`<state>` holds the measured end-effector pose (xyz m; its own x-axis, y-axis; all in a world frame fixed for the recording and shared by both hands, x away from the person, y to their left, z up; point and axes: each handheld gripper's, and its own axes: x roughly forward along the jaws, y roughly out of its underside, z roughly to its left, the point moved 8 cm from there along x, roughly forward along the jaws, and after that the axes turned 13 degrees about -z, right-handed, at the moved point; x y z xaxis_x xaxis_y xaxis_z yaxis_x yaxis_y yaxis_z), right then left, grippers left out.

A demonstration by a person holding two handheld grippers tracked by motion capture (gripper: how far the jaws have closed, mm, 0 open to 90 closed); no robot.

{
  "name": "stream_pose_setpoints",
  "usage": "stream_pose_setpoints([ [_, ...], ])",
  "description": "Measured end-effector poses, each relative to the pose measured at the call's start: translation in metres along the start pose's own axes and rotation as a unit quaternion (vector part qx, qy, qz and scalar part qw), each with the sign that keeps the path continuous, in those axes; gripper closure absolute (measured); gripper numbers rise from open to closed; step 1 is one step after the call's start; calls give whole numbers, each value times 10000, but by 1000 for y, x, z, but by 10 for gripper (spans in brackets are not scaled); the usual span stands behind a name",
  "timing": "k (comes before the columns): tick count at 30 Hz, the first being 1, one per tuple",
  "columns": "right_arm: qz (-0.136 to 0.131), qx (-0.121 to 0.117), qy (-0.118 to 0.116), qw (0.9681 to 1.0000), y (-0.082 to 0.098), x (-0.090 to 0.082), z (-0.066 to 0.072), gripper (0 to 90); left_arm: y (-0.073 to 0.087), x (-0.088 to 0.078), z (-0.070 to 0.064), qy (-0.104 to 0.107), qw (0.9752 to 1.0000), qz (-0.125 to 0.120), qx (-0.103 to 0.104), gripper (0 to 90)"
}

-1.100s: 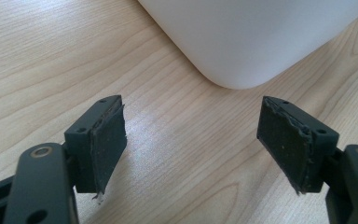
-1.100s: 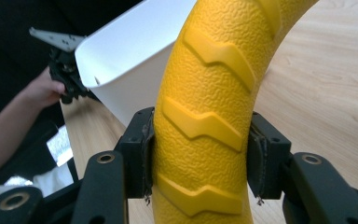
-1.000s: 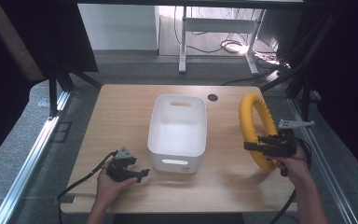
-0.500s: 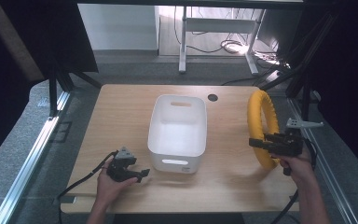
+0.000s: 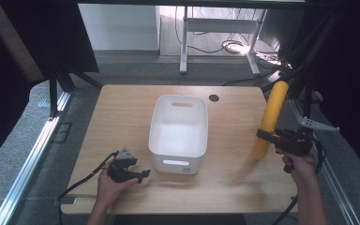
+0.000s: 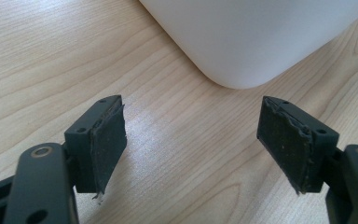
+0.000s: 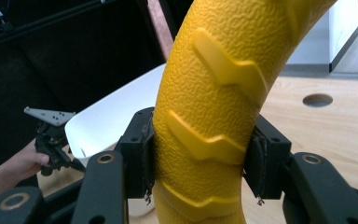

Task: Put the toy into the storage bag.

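Observation:
A yellow ring with raised tread marks (image 5: pixel 272 115) stands upright and edge-on above the table's right side. My right gripper (image 5: pixel 264 134) is shut on its lower part. In the right gripper view both pads press on the ring (image 7: pixel 214 93) from either side, the right gripper (image 7: pixel 200 161) gripping it across its thickness. A white bin (image 5: pixel 178 161) sits in the middle of the table and looks empty. My left gripper (image 5: pixel 143 174) rests low by the bin's front left corner. In its own view the left gripper (image 6: pixel 191 140) stands open over bare wood, just short of the bin's rounded corner (image 6: pixel 261 37).
The wooden table (image 5: pixel 122 117) has a round cable hole (image 5: pixel 214 98) behind the bin. Dark frame posts (image 5: pixel 56 89) flank both sides. The right edge of the table lies close under my right hand. The other hand with its gripper (image 7: pixel 51 140) appears beyond the bin in the right gripper view.
The yellow ring has turned from showing its open face to standing edge-on, and has shifted slightly right with my right gripper. The left gripper has stayed put.

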<state>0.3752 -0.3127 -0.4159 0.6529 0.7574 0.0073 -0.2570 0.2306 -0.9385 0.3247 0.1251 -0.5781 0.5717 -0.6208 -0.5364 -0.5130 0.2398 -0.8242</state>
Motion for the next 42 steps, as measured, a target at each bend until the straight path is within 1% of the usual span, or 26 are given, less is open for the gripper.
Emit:
stream_pose_setpoints([
  [3, -43, -18, 31, 10000, -2, 1, 2, 509, 0, 1, 0, -6, 10000, 2, -9, 240],
  [4, -118, 23, 78, 9999, -5, 1, 3, 508, 0, 1, 0, -3, 10000, 14, -9, 240],
  [5, -118, 23, 78, 9999, -5, 1, 3, 508, 0, 1, 0, -3, 10000, 14, -9, 240],
  [6, -198, 35, 113, 9997, -7, 1, 3, 508, 0, 1, 0, -3, 10000, -2, -20, 240],
  [10, -370, 92, 155, 9992, -11, 1, 3, 508, 0, 0, 0, -3, 10000, -7, -12, 240],
  [11, -370, 92, 155, 9992, -11, 1, 3, 508, 0, 0, 0, -3, 10000, -7, -12, 240],
  [12, -438, 56, 171, 9989, -12, 2, 2, 508, 0, 1, 0, -4, 10000, 2, -12, 240],
  [15, -498, 40, 199, 9986, -13, 3, 3, 508, 1, 1, -1, 4, 10000, 17, -15, 240],
  [16, -540, 3, 232, 9983, -15, 4, 3, 508, 1, 1, 0, 3, 10000, 15, -15, 240],
  [18, -603, 40, 254, 9979, -16, 5, 4, 508, 1, 1, 0, -6, 10000, 17, -7, 240],
  [21, -678, 0, 262, 9974, -18, 6, 5, 508, 0, 1, 0, -4, 10000, 13, -10, 240],
  [22, -762, 6, 262, 9967, -20, 9, 8, 508, 1, 1, -1, 4, 10000, 23, -11, 240],
  [23, -762, 6, 262, 9967, -20, 9, 8, 508, 1, 1, -1, 4, 10000, 23, -11, 240],
  [24, -836, -33, 245, 9962, -22, 11, 11, 507, 1, 1, -1, 7, 10000, 24, -12, 240],
  [26, -846, -19, 240, 9961, -23, 12, 13, 507, 1, 1, -1, 8, 10000, 23, -13, 240],
  [27, -905, -48, 246, 9956, -24, 14, 14, 507, 1, 1, -1, 11, 10000, 24, -15, 240],
  [28, -923, -18, 244, 9954, -25, 16, 16, 507, 1, 1, -1, 10, 10000, 27, -11, 240],
  [29, -968, -60, 258, 9950, -26, 20, 19, 507, 1, 1, -1, 12, 10000, 32, -12, 240],
  [31, -1004, -73, 255, 9946, -26, 22, 20, 507, 1, 1, -1, 15, 10000, 34, -12, 240],
  [32, -1042, -93, 249, 9942, -28, 26, 23, 507, 1, 1, -1, 22, 10000, 36, -13, 240],
  [33, -1042, -93, 249, 9942, -28, 26, 23, 507, 1, 1, -1, 22, 10000, 36, -13, 240],
  [36, -1159, -129, 267, 9928, -30, 36, 27, 506, 1, 2, -1, 29, 10000, 25, -16, 240],
  [39, -1203, -158, 289, 9922, -30, 41, 29, 506, 1, 1, -1, 32, 10000, 39, -12, 239],
  [40, -1271, -176, 336, 9912, -30, 46, 32, 507, 1, 2, -1, 35, 10000, 31, -14, 239],
  [41, -1271, -176, 336, 9912, -30, 46, 32, 507, 1, 2, -1, 35, 10000, 31, -14, 240],
  [42, -1355, -215, 355, 9899, -31, 51, 35, 506, 1, 2, -1, 42, 10000, 27, -16, 240],
])
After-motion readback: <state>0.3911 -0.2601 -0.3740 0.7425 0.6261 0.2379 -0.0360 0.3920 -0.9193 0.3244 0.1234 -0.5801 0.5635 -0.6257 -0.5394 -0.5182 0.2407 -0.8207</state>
